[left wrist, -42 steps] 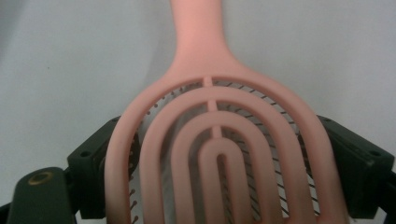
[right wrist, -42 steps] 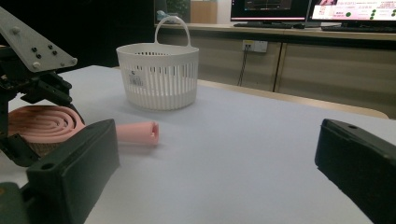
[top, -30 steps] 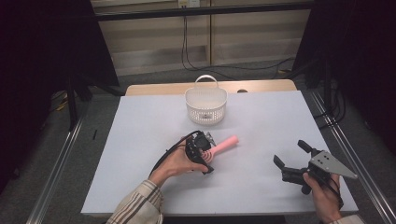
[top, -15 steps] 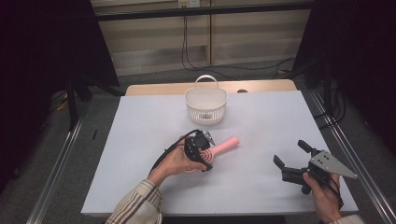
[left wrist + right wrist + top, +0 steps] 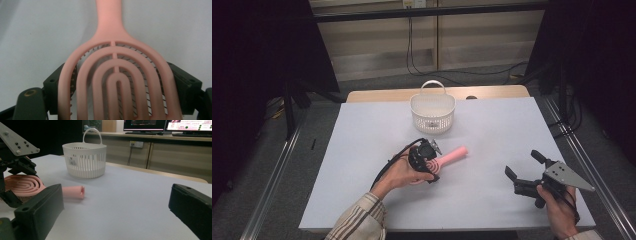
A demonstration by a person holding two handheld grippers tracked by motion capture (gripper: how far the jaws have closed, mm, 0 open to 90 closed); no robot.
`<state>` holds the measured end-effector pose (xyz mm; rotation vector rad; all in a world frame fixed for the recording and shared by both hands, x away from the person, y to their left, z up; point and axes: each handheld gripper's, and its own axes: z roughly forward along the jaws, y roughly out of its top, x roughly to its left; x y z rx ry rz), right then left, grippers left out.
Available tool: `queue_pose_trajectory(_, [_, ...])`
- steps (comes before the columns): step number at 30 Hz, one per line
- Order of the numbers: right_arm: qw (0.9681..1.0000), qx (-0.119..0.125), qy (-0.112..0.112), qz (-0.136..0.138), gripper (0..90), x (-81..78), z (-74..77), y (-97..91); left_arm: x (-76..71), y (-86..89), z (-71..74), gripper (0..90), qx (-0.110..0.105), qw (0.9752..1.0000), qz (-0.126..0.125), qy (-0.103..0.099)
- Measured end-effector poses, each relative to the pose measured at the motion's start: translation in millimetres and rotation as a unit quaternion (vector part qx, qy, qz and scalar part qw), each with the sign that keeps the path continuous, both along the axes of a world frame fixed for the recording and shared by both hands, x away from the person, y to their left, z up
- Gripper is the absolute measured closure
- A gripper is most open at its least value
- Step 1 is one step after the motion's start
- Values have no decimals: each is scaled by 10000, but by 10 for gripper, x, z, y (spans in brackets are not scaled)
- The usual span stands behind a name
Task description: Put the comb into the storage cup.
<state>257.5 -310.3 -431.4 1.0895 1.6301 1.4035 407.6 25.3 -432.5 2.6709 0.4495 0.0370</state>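
The left gripper (image 5: pixel 430 161) is clamping, having just been closing, apparently snugly, on the pink hairbrush (image 5: pixel 117 77); the right gripper (image 5: pixel 526 170) is waiting wide open; basket (image 5: pixel 432 114) drop remaining

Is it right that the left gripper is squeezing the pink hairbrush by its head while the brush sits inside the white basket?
Not quite. The left gripper does have its jaws on both sides of the pink hairbrush head, having just closed in on it. But the brush is not in the white basket. The high view shows it lying on the table, nearer the person, apart from the basket.
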Motion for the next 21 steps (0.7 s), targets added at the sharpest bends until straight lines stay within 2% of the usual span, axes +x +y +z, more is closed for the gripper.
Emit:
queue_pose_trajectory(4, [10000, -14, -11, 6, 0, 3, -1, -1, 1, 8, 19, 193, -12, 10000, -21, 17])
queue_pose_trajectory(5, [10000, 1, -7, 11, 0, 2, -1, 1, 6, 12, 25, 194, 44, 9999, -97, 10])
queue_pose_trajectory(6, [10000, 1, -7, 11, 0, 2, -1, 1, 5, 16, 27, 194, 11, 10000, -45, -52])
queue_pose_trajectory(7, [10000, 1, -3, 2, 0, 1, 0, 1, -1, 16, 18, 194, -63, 10000, 58, -13])
queue_pose_trajectory(8, [10000, 4, -7, -4, 0, 1, 0, 1, 6, 22, 24, 194, 6, 10000, 0, -29])
queue_pose_trajectory(13, [10000, -5, -10, 3, 0, 2, -1, -1, 15, 53, 54, 194, -106, 9999, 83, -6])
queue_pose_trajectory(15, [10000, -3, -14, 2, 0, 2, -1, -1, 16, 64, 73, 194, -183, 9998, 118, -48])
queue_pose_trajectory(16, [10000, -9, -14, 1, 0, 3, -2, -1, 29, 76, 91, 194, -116, 9999, 53, -42])
queue_pose_trajectory(18, [10000, 10, -5, -5, 0, 0, 0, 0, 23, 90, 101, 194, -262, 9994, 213, -101])
queue_pose_trajectory(21, [10000, -2, -9, -4, 0, 2, -1, -1, 30, 112, 135, 194, -292, 9991, 206, -223])
